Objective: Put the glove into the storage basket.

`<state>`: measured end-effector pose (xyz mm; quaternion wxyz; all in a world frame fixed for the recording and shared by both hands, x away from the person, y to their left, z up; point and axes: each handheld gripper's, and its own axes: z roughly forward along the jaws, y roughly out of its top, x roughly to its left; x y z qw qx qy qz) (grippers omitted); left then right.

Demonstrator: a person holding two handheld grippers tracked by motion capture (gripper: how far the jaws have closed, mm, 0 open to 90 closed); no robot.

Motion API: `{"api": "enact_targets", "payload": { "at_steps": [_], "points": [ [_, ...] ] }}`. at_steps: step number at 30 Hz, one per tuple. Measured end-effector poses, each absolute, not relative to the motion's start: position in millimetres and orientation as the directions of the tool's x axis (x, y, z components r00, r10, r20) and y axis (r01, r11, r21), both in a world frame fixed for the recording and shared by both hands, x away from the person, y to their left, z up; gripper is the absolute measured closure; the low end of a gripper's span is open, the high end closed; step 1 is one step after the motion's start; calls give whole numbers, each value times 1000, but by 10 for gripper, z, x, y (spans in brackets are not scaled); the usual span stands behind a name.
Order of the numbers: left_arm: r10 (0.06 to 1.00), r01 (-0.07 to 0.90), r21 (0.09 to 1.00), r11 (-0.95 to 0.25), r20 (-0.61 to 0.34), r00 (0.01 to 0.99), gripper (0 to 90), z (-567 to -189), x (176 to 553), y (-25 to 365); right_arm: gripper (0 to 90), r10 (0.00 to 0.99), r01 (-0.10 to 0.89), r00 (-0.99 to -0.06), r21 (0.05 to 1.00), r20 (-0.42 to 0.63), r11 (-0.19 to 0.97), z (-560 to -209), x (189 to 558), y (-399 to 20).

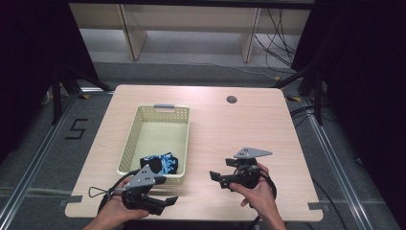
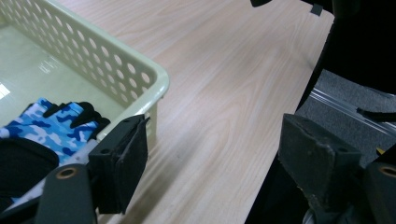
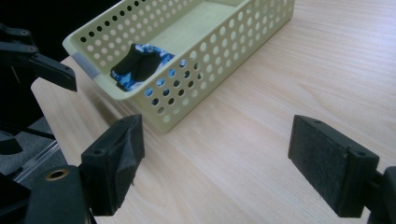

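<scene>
A pale yellow perforated basket (image 1: 139, 125) stands left of centre on the wooden table. In its near end lies a blue camouflage glove with black parts (image 1: 162, 163). My left gripper (image 1: 167, 201) hovers near the table's front edge, just in front of the basket's near right corner, open and empty. My right gripper (image 1: 215, 178) is to the right of the basket, pointing left toward it, also open with nothing between its pads. The left gripper view has the basket's corner (image 2: 154, 74) and the glove (image 2: 49, 123) at its left. The right gripper view looks at the basket (image 3: 210, 46), the glove (image 3: 140, 65) and the left gripper (image 3: 51, 70).
A round cable hole (image 1: 231, 99) sits near the table's far edge. Bare wood (image 1: 239, 129) stretches right of the basket. The front table edge lies close under both hands, with grey floor and metal rails (image 1: 335, 158) beyond the sides.
</scene>
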<state>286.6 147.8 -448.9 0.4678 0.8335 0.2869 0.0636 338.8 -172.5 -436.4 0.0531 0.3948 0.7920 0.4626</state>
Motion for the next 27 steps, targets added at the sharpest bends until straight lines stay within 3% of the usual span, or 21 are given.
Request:
{"api": "enact_targets", "payload": {
  "at_steps": [27],
  "points": [
    [530, 430, 799, -421, -168, 831, 204, -4787, 2760, 1594, 173, 665, 573, -695, 770, 274, 281, -4580, 3110, -1790]
  ]
}}
